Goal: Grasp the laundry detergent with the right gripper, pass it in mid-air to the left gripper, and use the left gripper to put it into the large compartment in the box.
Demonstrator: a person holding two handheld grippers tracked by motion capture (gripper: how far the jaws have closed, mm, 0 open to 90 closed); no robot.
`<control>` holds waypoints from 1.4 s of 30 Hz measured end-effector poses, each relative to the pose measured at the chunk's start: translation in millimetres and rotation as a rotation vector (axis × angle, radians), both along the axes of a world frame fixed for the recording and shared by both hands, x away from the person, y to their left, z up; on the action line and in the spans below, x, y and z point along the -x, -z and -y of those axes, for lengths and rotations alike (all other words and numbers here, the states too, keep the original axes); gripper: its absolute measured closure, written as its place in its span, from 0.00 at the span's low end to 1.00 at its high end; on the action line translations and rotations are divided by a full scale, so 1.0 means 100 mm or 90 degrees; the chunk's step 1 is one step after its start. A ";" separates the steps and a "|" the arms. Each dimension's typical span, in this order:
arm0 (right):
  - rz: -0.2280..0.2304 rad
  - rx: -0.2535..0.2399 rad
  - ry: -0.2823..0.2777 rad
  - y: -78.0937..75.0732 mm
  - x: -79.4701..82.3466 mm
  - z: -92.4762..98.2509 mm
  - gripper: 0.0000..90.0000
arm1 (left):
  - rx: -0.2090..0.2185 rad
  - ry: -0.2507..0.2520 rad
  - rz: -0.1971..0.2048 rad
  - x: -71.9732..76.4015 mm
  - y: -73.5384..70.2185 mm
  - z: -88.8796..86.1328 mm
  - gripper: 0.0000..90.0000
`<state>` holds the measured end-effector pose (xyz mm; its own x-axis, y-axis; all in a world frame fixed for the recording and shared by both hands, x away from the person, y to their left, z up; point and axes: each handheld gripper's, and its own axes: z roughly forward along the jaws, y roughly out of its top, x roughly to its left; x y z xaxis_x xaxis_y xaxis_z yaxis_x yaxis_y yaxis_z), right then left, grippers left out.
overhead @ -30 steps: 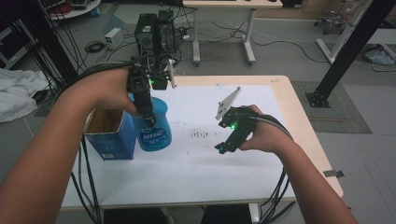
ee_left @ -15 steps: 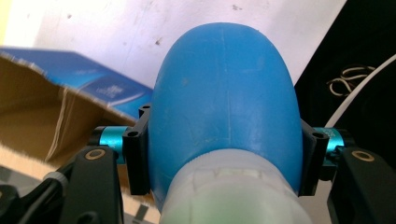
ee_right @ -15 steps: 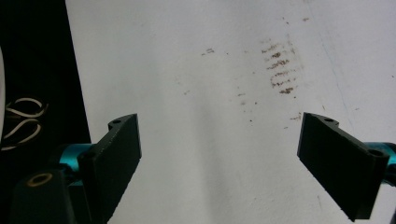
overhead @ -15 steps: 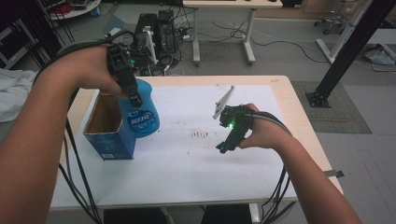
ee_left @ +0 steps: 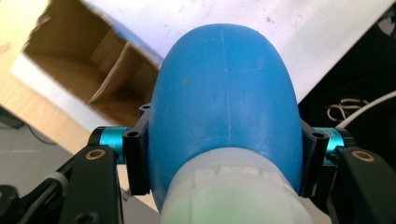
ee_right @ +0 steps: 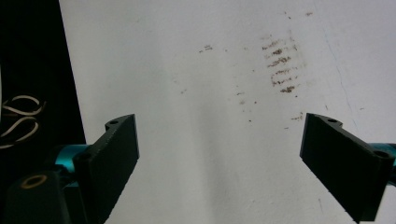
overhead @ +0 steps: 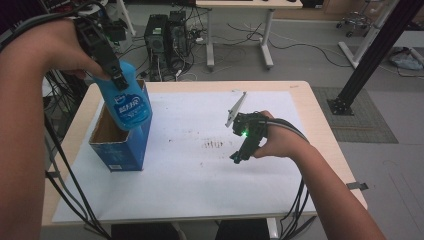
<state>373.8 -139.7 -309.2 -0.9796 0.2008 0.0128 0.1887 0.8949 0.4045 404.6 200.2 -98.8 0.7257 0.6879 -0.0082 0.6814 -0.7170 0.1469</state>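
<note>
Blue bottle (overhead: 126, 102) hangs at the upper left of the high view, pinched at its neck by the left claw (overhead: 116, 80), its base over the open box (overhead: 116, 145) on the desk (overhead: 300, 90). Right claw (overhead: 239, 156), mid-frame over the white sheet (overhead: 190, 175), has just been opening; its jaws are spread with nothing between them.

Under the left gripper (overhead: 119, 82) the open box (overhead: 116, 157) blocks the way down. Around the right gripper (overhead: 239, 157) the white sheet (overhead: 200, 185) is free; a grey plate (overhead: 236, 109) stands just behind it.
</note>
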 end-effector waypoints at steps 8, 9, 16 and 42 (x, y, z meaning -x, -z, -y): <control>-0.001 0.007 -0.001 0.03 -0.01 -0.05 0.04 | -0.020 -0.038 0.007 -0.04 0.03 -0.17 0.42; 0.000 0.013 0.001 0.05 -0.01 -0.07 0.04 | -0.026 -0.049 0.011 -0.06 0.07 -0.22 0.42; -0.001 0.021 0.003 0.07 -0.01 -0.08 0.04 | -0.034 -0.070 0.010 -0.13 0.20 -0.33 0.42; -0.008 0.042 -0.002 0.16 0.03 -0.17 0.04 | -0.045 -0.032 -0.018 -0.25 1.05 -0.48 0.42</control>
<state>371.2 -123.2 -325.3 -0.9799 0.1991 0.0114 0.1910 0.9201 0.3421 429.7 248.0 -203.8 0.6903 0.7232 0.0218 0.7200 -0.6897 0.0766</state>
